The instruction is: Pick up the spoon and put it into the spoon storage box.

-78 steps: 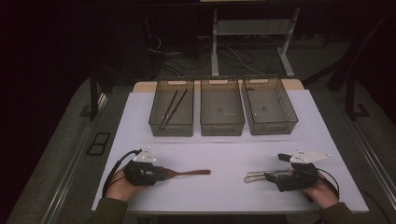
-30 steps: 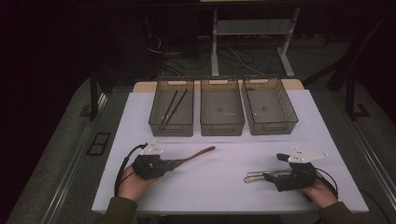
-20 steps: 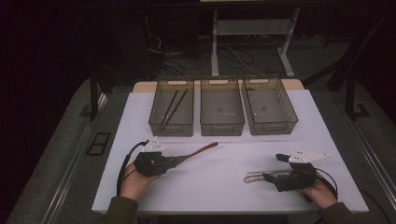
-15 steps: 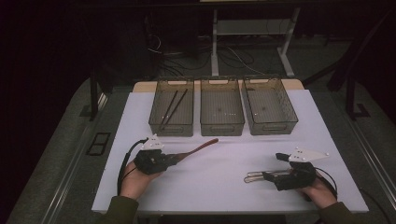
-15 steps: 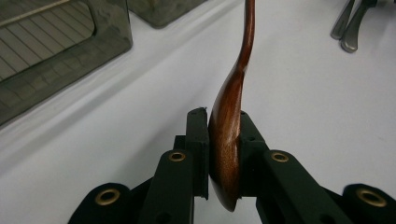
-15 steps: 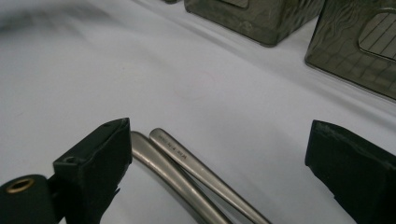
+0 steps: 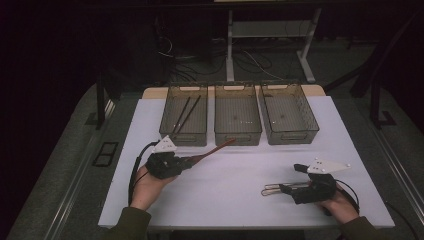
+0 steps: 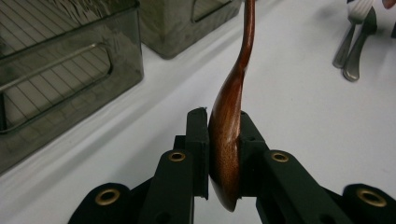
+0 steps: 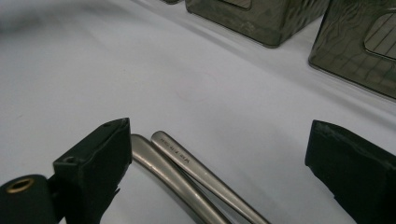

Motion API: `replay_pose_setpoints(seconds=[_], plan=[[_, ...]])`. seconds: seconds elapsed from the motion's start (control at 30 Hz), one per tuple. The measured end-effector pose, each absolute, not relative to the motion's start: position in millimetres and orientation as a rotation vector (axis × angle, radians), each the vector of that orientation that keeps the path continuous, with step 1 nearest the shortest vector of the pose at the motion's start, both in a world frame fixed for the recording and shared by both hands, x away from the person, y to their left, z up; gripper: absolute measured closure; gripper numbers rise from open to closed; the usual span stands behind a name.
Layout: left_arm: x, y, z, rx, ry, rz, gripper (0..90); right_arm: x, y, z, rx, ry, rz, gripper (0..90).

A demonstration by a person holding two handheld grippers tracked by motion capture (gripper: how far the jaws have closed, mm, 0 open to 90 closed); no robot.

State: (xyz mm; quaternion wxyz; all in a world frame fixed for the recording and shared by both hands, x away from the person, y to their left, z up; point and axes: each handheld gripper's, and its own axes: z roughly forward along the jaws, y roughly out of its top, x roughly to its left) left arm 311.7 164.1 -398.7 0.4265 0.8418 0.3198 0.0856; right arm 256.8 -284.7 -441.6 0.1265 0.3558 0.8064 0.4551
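1. My left gripper (image 7: 187, 161): its jaws are clamped on the bowl of a wooden spoon (image 8: 227, 140), one pad on each face, as the left gripper view shows.
2. Wooden spoon, high view (image 7: 212, 150): the handle runs out ahead of my left jaws, slanting up and away, and its far tip is close to the front wall of the middle bin (image 7: 237, 135); I cannot tell whether tip and wall touch.
3. Left bin (image 7: 183, 136): beyond my left jaws and to their left, with two dark chopsticks (image 7: 186, 113) lying in it.
4. Right bin (image 7: 290, 134): farthest from my left jaws, well beyond my right ones.
5. My right gripper (image 7: 282, 188): its jaws stand wide apart, pressing on nothing.
6. Two metal cutlery handles (image 9: 187, 172): lying side by side on the white desk (image 7: 240, 195) in the gap between my right jaws, nearer the left-hand jaw of the right gripper view and just beside it; well apart from the other jaw.
7. The same metal cutlery (image 8: 351, 46), left gripper view: far ahead of my left jaws and to their right, flat on the desk.
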Motion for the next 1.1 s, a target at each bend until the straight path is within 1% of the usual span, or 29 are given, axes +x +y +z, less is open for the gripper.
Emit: replay_pose_setpoints(seconds=[0.57,0.97,1.1], plan=[[337,136,-385,2.087,0.779,0.250,78.6,257,-286,-442,1.043,2.342,1.328,6.7],[357,124,-370,2.038,0.802,0.281,78.6,256,-286,-441,1.046,2.342,1.329,6.7],[366,118,-363,2.049,0.808,0.299,78.6,256,-286,-441,1.040,2.342,1.329,6.6]])
